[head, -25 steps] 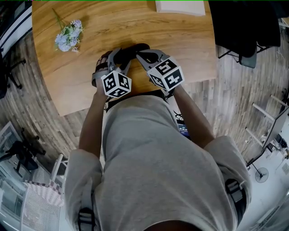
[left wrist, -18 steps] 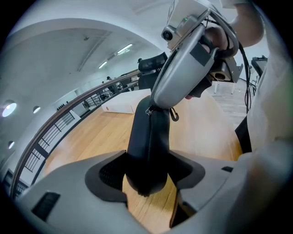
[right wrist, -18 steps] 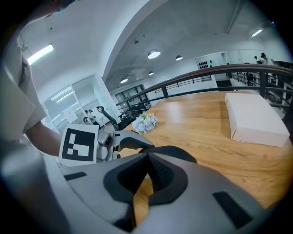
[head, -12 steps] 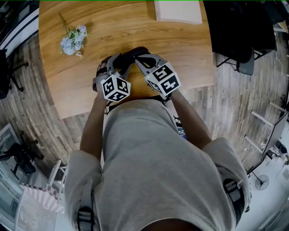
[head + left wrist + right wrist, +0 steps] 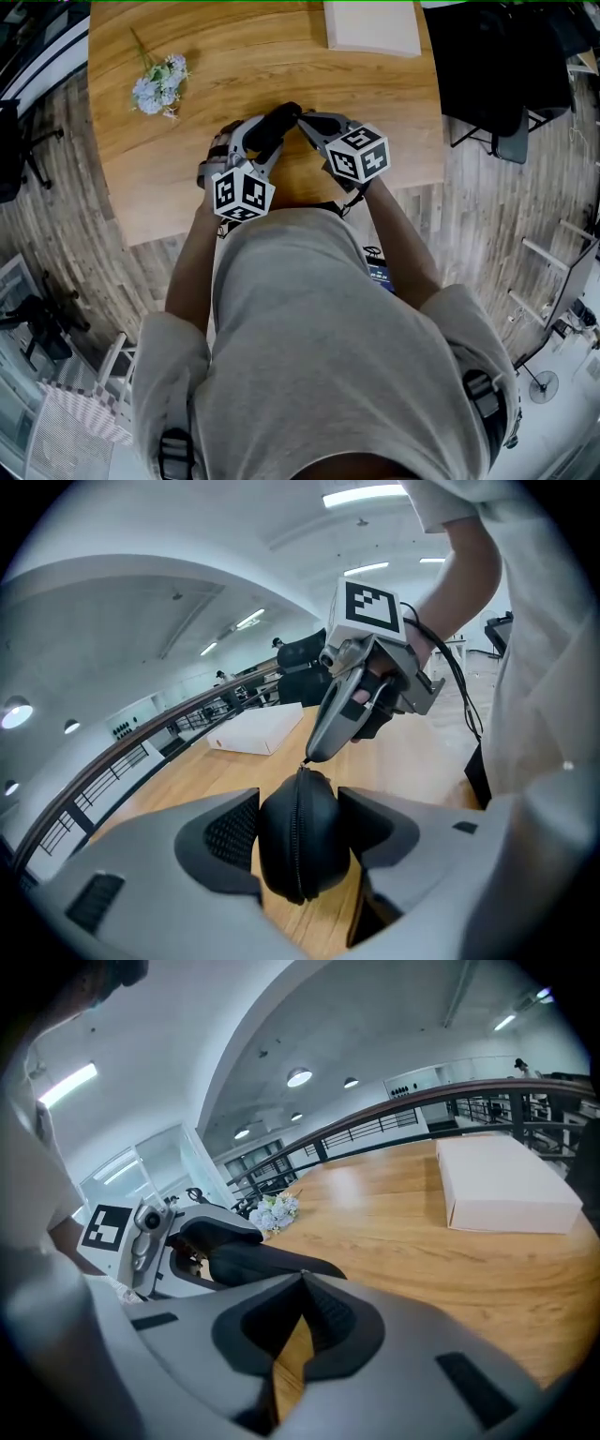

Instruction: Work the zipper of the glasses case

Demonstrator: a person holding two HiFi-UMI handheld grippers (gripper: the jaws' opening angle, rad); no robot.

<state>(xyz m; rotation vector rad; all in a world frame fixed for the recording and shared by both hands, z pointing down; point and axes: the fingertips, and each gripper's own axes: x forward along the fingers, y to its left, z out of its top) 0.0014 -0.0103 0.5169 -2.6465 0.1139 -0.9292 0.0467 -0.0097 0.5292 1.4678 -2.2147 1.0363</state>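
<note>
On one wooden table [image 5: 216, 56] there are one black glasses case [image 5: 277, 122], one bunch of pale blue flowers [image 5: 159, 84] and one flat white box [image 5: 372, 26]. One person holds two grippers, the left gripper [image 5: 262, 141] and the right gripper [image 5: 302, 118]. Each bears one cube, so two in all: the left marker cube [image 5: 242, 194] and the right marker cube [image 5: 358, 153].

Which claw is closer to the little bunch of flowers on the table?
Left. The left claw, gripping the glasses case, is on the side toward the flowers. The right claw, shut at the case's other end, is farther away.
</note>
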